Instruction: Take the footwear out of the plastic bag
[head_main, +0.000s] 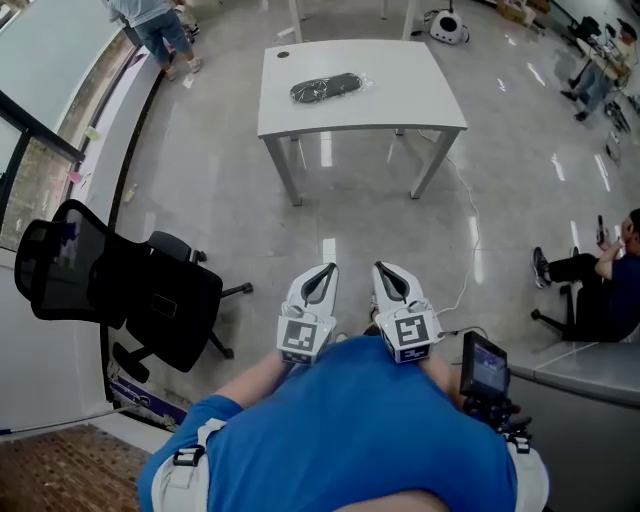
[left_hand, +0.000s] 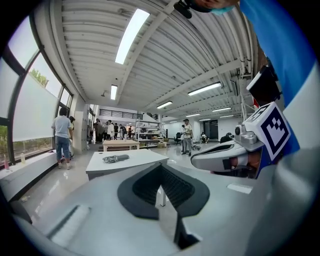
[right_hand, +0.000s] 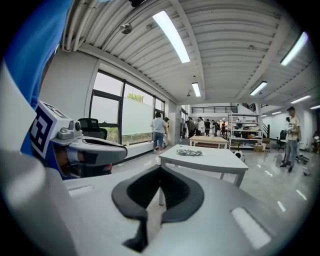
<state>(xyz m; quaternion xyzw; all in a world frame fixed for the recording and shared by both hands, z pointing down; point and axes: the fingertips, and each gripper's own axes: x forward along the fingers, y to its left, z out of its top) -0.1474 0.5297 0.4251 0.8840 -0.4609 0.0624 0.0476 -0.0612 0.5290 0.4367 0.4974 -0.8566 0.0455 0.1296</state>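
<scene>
A clear plastic bag with dark footwear inside (head_main: 325, 88) lies on the white table (head_main: 400, 100) far ahead of me. The same bag (left_hand: 115, 158) shows small in the left gripper view, and the bag (right_hand: 190, 152) appears on the table in the right gripper view. My left gripper (head_main: 327, 270) and right gripper (head_main: 383, 268) are held side by side close to my chest, well short of the table. Both are shut with nothing between the jaws. In its own view the left gripper (left_hand: 161, 167) has its tips together, and so does the right gripper (right_hand: 160, 170).
A black office chair (head_main: 120, 290) stands to my left by the window wall. A person sits at the right (head_main: 600, 270) beside a grey counter (head_main: 590, 365). Another person (head_main: 160, 30) stands at the far left. A cable (head_main: 470, 240) runs across the shiny floor.
</scene>
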